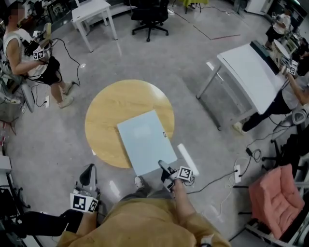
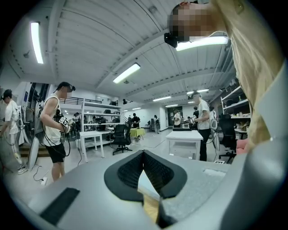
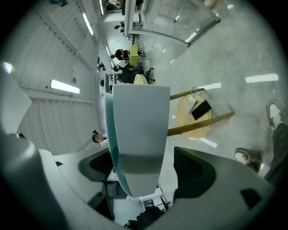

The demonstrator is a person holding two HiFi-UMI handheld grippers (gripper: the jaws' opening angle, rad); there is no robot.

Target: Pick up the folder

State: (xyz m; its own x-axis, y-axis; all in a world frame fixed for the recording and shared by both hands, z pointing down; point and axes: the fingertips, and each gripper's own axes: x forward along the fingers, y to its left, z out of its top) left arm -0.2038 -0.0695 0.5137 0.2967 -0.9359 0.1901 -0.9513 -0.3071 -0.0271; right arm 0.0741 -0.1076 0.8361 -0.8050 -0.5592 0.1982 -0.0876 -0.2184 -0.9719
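Observation:
A pale blue folder (image 1: 145, 140) lies flat on the round wooden table (image 1: 108, 103), its near corner hanging over the table's front edge. My right gripper (image 1: 165, 170) is at that overhanging corner. In the right gripper view the folder (image 3: 140, 126) runs between the two jaws of the right gripper (image 3: 146, 165), and a gap shows between its face and the right-hand pad (image 3: 198, 168). The pads stand wide and do not press on it. My left gripper (image 1: 88, 174) hangs low at the left, off the table. Its pads (image 2: 135, 173) meet at the tips with nothing held.
A white desk (image 1: 253, 72) stands at the right with a person beside it, and another white table (image 1: 94, 12) and a black office chair (image 1: 150, 14) stand at the back. A person (image 1: 31, 53) stands far left. A pink-cushioned chair (image 1: 277, 198) and floor cables (image 1: 217, 178) lie near right.

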